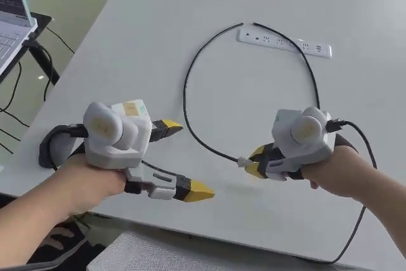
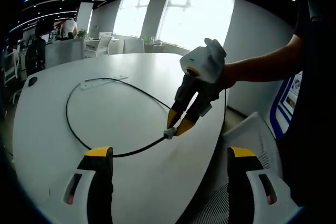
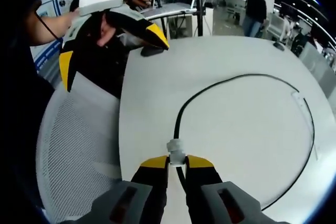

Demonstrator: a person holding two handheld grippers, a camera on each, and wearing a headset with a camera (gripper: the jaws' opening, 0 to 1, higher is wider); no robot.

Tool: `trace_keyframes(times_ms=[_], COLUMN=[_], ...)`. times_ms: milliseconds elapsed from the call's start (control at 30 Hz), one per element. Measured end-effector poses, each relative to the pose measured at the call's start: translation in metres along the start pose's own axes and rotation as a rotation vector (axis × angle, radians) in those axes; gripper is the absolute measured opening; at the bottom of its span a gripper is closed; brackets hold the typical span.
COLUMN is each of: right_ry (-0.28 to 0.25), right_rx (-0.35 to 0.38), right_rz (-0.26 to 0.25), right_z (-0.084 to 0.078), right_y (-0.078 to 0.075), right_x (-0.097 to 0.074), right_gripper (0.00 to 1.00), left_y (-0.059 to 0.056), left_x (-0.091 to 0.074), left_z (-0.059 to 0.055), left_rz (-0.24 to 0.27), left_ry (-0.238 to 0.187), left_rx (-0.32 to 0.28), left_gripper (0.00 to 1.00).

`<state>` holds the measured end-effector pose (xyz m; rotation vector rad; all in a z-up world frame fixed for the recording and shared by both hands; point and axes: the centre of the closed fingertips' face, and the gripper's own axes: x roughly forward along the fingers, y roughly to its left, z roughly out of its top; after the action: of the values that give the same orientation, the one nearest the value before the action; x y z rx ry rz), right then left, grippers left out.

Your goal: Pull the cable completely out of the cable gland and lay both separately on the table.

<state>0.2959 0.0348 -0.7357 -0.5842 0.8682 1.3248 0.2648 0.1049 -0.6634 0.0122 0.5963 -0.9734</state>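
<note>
The right hand-held gripper is closed on the cable gland, which sits at its tips. The cable leaves straight forward from it, then loops. The left hand-held gripper, its 2 jaws wide open, is near and faces the gland.
</note>
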Motion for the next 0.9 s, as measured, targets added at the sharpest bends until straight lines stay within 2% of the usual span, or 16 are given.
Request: trace_keyframes(times_ms=[133, 200, 300, 633, 700, 767, 900], right_ry=[-0.025, -0.036, -0.044, -0.055, -0.062, -0.057, -0.054], right_rx=[0.02, 0.022, 0.015, -0.027, -0.027, -0.048, -0.08], right_rz=[-0.017, -0.022, -0.02, -0.029, -0.012, -0.01, -0.013], right_z=[0.009, 0.013, 0.017, 0.028, 0.03, 0.03, 0.033], right_y=[0.002, 0.004, 0.007, 0.01, 0.014, 0.017, 0.02], right_x=[-0.009, -0.011, -0.017, -0.038, -0.042, -0.044, -0.05], right_gripper=[0.06, 0.06, 0.06, 0.06, 0.06, 0.06, 0.06], left_y=[-0.001, -0.005, -0.007, -0.013, -0.014, -0.015, -0.017], left_x=[0.003, 0.005, 0.009, 0.024, 0.026, 0.028, 0.036], left_z=[0.006, 0.012, 0.015, 0.025, 0.027, 0.028, 0.033], left_rz=[-0.01, -0.024, -0.03, -0.062, -0.066, -0.071, -0.084], left_ry=[0.007, -0.009, -0.01, -0.012, -0.016, -0.02, -0.034], left_rx=[0.017, 0.053, 0.063, 0.077, 0.077, 0.074, 0.105], left_gripper=[0.89, 0.86, 0.86, 0.85, 0.84, 0.83, 0.77])
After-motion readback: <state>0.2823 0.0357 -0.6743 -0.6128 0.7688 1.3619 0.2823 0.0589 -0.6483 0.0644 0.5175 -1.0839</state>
